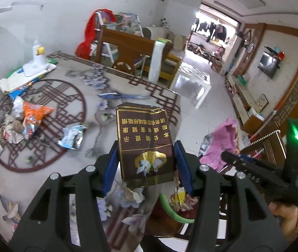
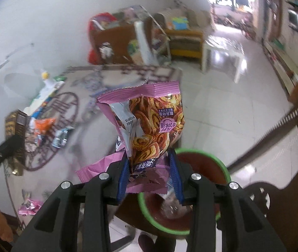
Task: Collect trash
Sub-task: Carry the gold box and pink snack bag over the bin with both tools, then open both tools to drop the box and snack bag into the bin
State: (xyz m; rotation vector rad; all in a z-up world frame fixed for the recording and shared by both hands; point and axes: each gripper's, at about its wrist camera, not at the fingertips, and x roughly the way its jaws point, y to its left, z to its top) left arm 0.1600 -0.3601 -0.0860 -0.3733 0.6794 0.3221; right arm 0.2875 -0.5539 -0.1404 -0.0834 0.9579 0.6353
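— Two pieces, one in each gripper. My left gripper [image 1: 147, 163] has its blue pads pressed against the sides of a flattened brown cigarette pack [image 1: 145, 145], which stands upright between them.

— And the other one?

— My right gripper [image 2: 150, 173] is clamped on a pink snack bag [image 2: 149, 130], pinched near its lower end, with the rest sticking up past the pads.

— Where's the bin?

— Right under both. Its green rim [image 2: 224, 168] and red inside show just below my right gripper's fingers; from the left wrist I see the same bin [image 1: 170, 210] beneath the pack, with scraps in it.

— What's left on the table?

— An orange wrapper [image 1: 36, 112] in a heap of crumpled litter, and a silver-blue wrapper [image 1: 73, 137] near it, both on the patterned tablecloth [image 1: 69, 166], well apart from my grippers.
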